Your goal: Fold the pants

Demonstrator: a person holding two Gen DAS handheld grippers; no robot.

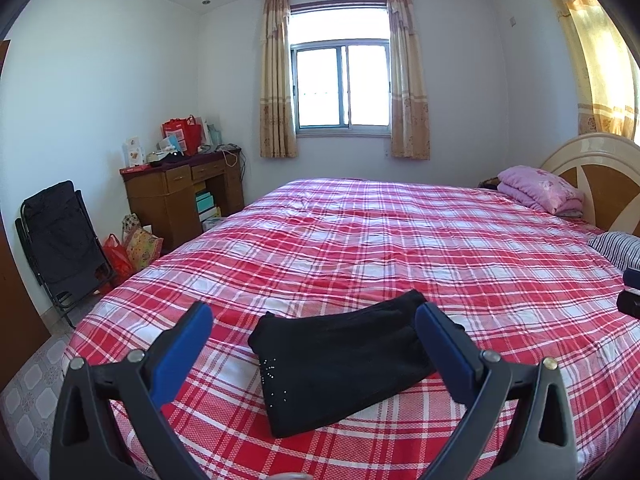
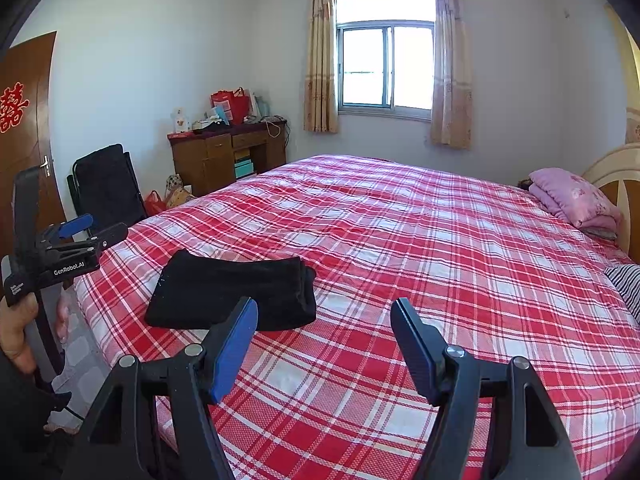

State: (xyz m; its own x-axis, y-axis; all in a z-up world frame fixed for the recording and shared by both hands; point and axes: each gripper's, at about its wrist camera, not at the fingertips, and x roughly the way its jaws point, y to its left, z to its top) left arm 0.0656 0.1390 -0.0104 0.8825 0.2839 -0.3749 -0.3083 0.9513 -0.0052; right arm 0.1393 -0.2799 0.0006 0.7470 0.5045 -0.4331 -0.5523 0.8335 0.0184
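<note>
Black pants lie folded into a compact rectangle on the red plaid bed, near its front corner. My left gripper hovers just short of them, open, its blue fingers apart with nothing between the pads. In the right wrist view the folded pants lie ahead to the left of my right gripper, which is open over bare bedspread. The left gripper shows there at the far left, held in a hand, off the bed's corner.
A folded pink blanket and a striped pillow lie by the headboard at the right. A wooden desk with clutter, bags and a black folding chair stand along the left wall. A door is at far left.
</note>
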